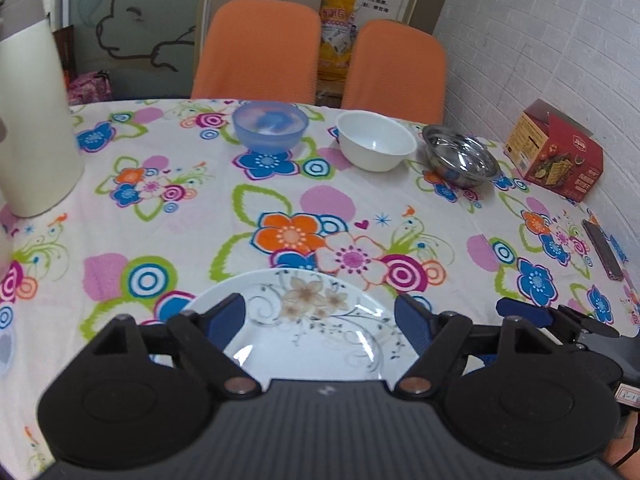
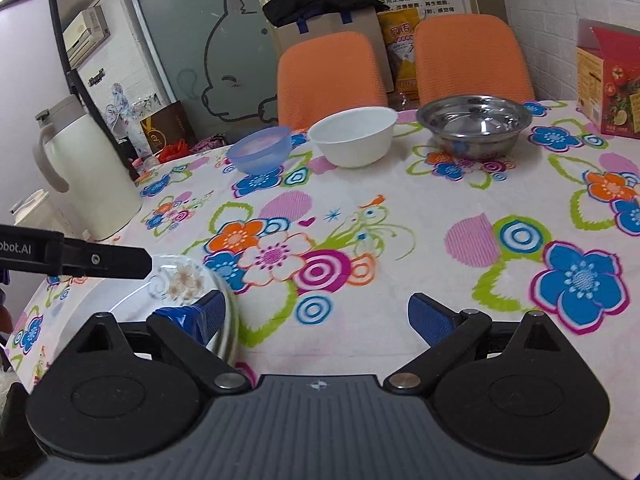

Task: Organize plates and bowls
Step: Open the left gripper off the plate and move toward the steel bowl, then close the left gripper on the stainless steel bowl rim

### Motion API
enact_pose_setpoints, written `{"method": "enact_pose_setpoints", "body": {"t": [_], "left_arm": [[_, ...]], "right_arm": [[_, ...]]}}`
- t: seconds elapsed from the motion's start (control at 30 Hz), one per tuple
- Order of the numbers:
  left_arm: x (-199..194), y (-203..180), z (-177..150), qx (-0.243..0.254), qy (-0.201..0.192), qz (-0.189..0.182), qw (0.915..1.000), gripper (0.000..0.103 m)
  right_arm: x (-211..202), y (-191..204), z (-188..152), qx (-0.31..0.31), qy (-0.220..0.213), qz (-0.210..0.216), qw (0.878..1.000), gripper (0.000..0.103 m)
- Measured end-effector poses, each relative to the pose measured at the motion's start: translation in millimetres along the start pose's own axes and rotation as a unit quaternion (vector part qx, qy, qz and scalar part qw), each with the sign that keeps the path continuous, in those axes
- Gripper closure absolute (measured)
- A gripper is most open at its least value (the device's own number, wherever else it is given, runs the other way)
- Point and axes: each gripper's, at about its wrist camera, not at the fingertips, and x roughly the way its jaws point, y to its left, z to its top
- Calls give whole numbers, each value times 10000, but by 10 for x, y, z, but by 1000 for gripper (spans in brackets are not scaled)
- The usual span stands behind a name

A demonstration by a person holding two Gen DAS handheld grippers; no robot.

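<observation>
Plates and bowls are spread over a table (image 1: 120, 208) covered by a flower-printed cloth, with two orange chairs (image 1: 260, 52) set against its far edge. A cream-coloured thermos jug (image 1: 28, 120) is stood at the left side, and a red carton (image 1: 556, 152) rests near the white brick wall on the right.

Next in size is the floral plate (image 1: 316, 320) — white, printed with pale brown blossoms — which is seen at the near edge of the table, directly under the left gripper (image 1: 320, 320). That gripper's blue-padded fingers (image 1: 228, 316) are spread wide on either side of the plate's centre, and nothing is clamped between them. In the right wrist view the same plate (image 2: 180, 284) appears at the lower left, with the right gripper's left finger (image 2: 200, 316) overlapping its rim (whether pad and rim actually touch cannot be told).

The right gripper (image 2: 320, 316) is likewise held wide open over bare cloth, gripping nothing.

Three bowls are lined up along the far side, apart from one another: a steel bowl (image 1: 460, 156) at the right, a white bowl (image 1: 376, 140) in the middle and a translucent blue bowl (image 1: 270, 124) at the left. A dark flat phone (image 1: 604, 248) lies near the right edge.
</observation>
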Motion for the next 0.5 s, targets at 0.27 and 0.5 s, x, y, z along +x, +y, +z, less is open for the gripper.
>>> {"method": "enact_pose_setpoints", "body": {"t": [0.27,0.5], "left_arm": [[613,-592,513,-41,302,-662,9973,24],[1430,-1097,1063,-713,480,-820,9929,11]], "right_arm": [[76,-890,527,172,-220,-830,9962,17],[556,-1428,1021,-66,-39,-1177,9930,17]]}}
